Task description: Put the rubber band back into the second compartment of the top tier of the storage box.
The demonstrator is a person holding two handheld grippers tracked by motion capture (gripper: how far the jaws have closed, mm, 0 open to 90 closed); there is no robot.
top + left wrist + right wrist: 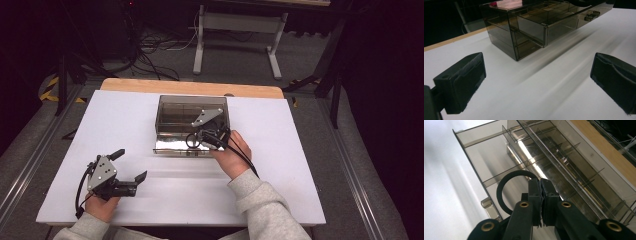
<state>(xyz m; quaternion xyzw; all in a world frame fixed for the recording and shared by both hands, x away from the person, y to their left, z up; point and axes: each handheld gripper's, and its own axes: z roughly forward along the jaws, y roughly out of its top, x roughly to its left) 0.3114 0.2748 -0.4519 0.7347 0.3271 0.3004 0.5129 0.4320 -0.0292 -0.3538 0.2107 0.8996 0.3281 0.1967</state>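
At the centre of the high view a smoked clear-plastic drawer organiser [191, 116] stands on the white table [125, 130], its lower drawer [172, 146] pulled out toward the bottom of the frame. The right gripper [200, 140] hangs over that open drawer, its jaws pressed together on the edge of a black ring [192, 140]. In the right gripper view the ring [505, 187] sits left of centre, pinched at its right side between the closed pads, above the drawer's [486, 162] bare compartments; thin dividers split the tray into sections, and no contents are visible in them. The drawer's small clear handle [489, 208] shows at lower left.

The left gripper [131, 167] rests at the lower left of the high view, well apart from the organiser, jaws spread wide with nothing between them. In the left gripper view the organiser [529, 27] fills the upper middle.
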